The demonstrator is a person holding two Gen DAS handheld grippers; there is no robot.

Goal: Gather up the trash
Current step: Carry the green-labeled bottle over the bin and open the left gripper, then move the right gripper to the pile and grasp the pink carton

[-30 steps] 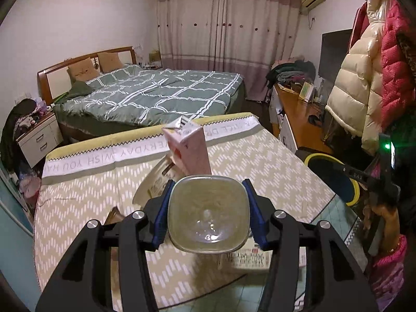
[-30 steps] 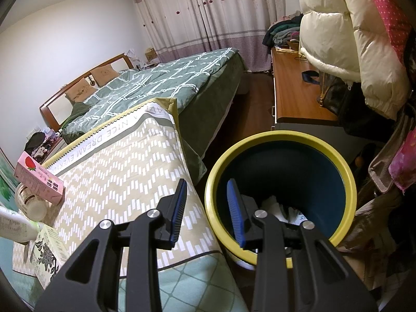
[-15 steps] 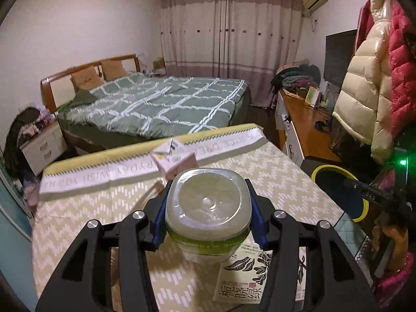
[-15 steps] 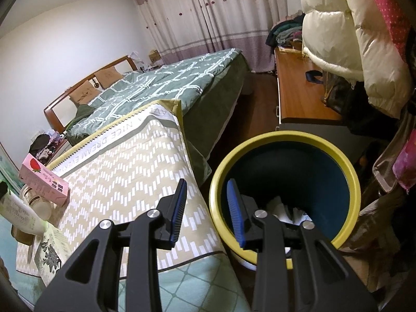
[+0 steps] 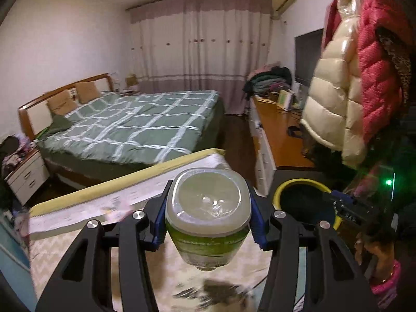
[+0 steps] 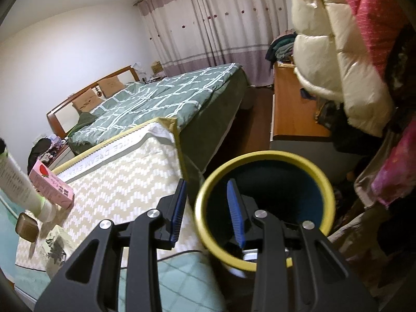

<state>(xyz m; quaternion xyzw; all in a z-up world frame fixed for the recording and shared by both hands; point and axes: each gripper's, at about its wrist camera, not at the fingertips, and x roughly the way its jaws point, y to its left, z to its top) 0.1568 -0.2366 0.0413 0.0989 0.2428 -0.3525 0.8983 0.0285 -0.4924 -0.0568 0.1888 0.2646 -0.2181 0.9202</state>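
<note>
My left gripper is shut on a clear plastic bottle with a green label, held bottom-forward above the table. The same bottle shows at the left edge of the right wrist view. The yellow-rimmed trash bin stands to the right of the bottle, off the table's corner. My right gripper is open and empty; its right finger sits over the bin's rim, its left finger over the table edge. A pink carton lies on the table.
The table has a beige zigzag cloth. A printed booklet and a small brown block lie near its front. A bed is behind, a wooden desk and hanging puffy coats on the right.
My left gripper has lifted the bottle off the table and swung it right toward the bin. The right gripper has shifted slightly, staying open at the bin's rim.
</note>
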